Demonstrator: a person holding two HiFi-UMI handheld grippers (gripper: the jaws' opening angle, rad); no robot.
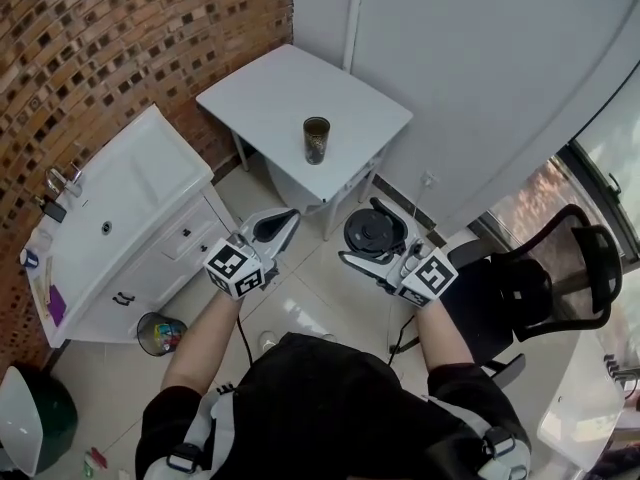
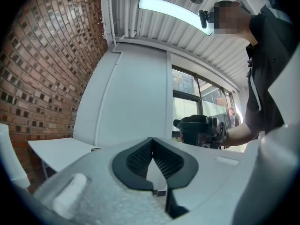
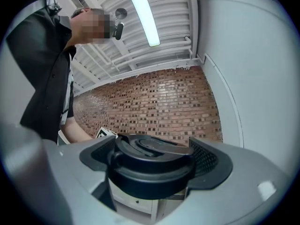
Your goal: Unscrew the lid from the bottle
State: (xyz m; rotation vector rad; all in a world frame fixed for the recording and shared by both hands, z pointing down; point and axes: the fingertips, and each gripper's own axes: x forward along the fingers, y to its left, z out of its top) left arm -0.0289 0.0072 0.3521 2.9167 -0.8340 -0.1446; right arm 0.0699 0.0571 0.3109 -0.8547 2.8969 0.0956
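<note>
The bottle (image 1: 316, 140), a dark open-topped jar, stands upright near the front edge of the small white table (image 1: 260, 83). Its black round lid (image 1: 374, 233) is away from it, held above the floor in my right gripper (image 1: 370, 235), which is shut on the lid's rim. The right gripper view shows the lid (image 3: 150, 165) filling the space between the jaws. My left gripper (image 1: 281, 224) hovers to the left of the lid, shut and empty. Its ribbed pads (image 2: 140, 157) meet in the left gripper view, where the lid (image 2: 197, 129) appears beyond them.
A white sink cabinet (image 1: 130, 203) stands at the left against the brick wall. A small bin (image 1: 160, 333) sits on the floor by it. A black office chair (image 1: 545, 273) is at the right. A dark green bin (image 1: 35, 418) is at the bottom left.
</note>
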